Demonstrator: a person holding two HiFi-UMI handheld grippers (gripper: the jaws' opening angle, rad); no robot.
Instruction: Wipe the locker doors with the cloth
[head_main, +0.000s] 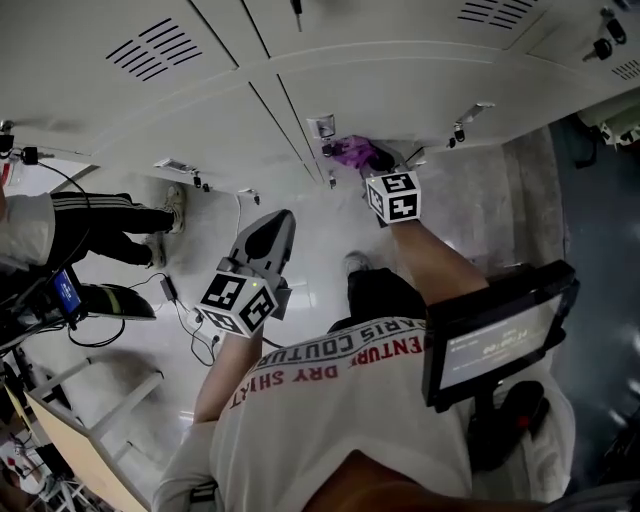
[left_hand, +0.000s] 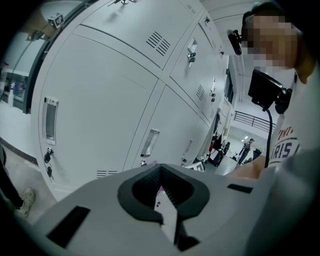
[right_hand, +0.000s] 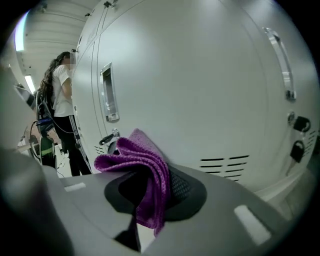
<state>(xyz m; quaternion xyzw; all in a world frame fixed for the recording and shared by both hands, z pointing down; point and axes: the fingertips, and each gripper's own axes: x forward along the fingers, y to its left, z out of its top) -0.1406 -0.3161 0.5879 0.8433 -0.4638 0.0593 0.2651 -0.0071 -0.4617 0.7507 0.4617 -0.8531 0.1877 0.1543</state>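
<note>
My right gripper (head_main: 378, 160) is shut on a bunched purple cloth (head_main: 352, 153), held against the low part of a pale grey locker door (head_main: 420, 85). In the right gripper view the cloth (right_hand: 139, 156) drapes over the jaws of the right gripper (right_hand: 155, 187) and rests on the locker door (right_hand: 200, 85), beside a recessed handle (right_hand: 107, 93) and above vent slits (right_hand: 225, 166). My left gripper (head_main: 275, 228) hangs back from the lockers, shut and holding nothing. In its own view the left gripper (left_hand: 160, 172) points at the locker doors (left_hand: 100, 100) from a distance.
Another person's legs (head_main: 110, 218) in dark striped trousers stand at the left by the lockers, with cables (head_main: 185, 310) on the floor. A dark screen (head_main: 498, 335) sits on a mount at my chest. Padlocks (right_hand: 298, 131) hang at the door's right edge. A person (right_hand: 61, 107) stands further along the lockers.
</note>
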